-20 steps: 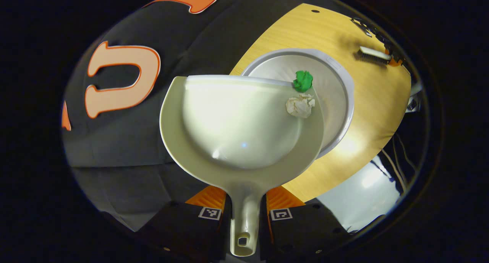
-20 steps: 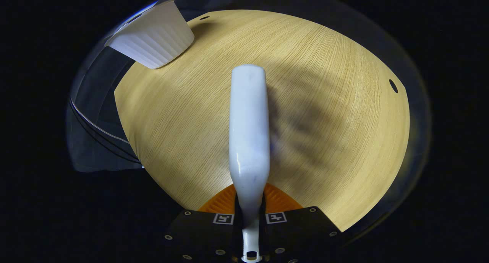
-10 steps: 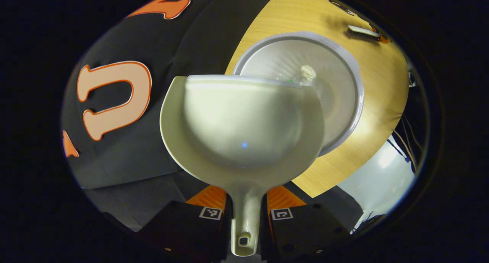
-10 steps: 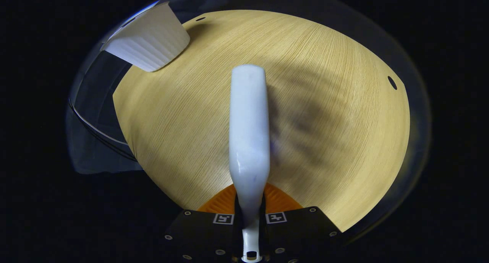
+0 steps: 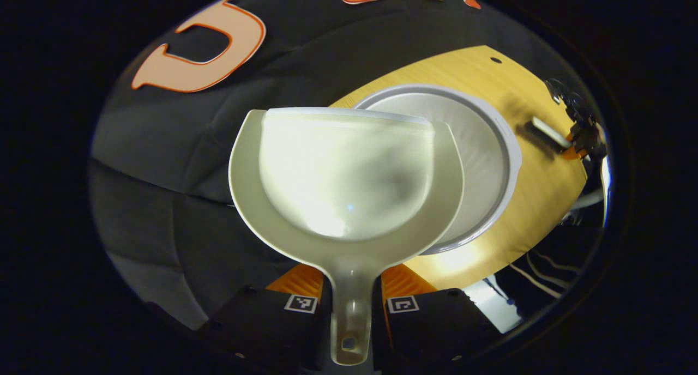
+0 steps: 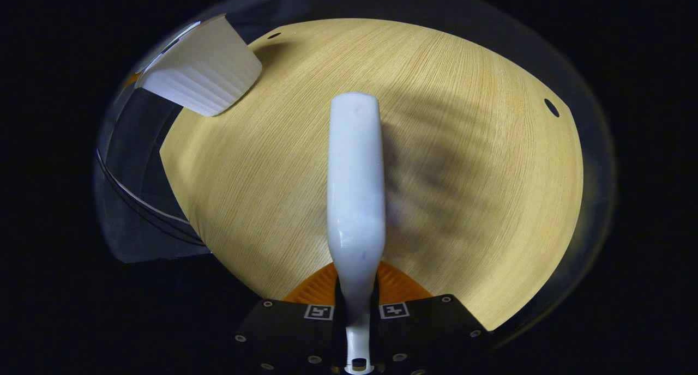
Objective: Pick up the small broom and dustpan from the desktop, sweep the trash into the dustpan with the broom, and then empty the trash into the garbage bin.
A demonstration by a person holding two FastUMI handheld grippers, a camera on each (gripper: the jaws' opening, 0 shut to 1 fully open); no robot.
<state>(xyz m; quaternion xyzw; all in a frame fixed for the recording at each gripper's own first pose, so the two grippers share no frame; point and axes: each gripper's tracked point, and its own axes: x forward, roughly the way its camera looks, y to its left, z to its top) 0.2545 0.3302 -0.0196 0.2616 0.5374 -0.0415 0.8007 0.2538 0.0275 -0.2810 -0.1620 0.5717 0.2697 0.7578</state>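
left gripper clamped on handle of pale plastic dustpan, held over round white garbage bin; pan looks empty. right gripper clamped on white small broom above wooden desktop. better to tip steeply, lip inside rim, then level out slowly.

It looks like a test booth: a wooden desk stands before a black cloth wall, with loose cables.
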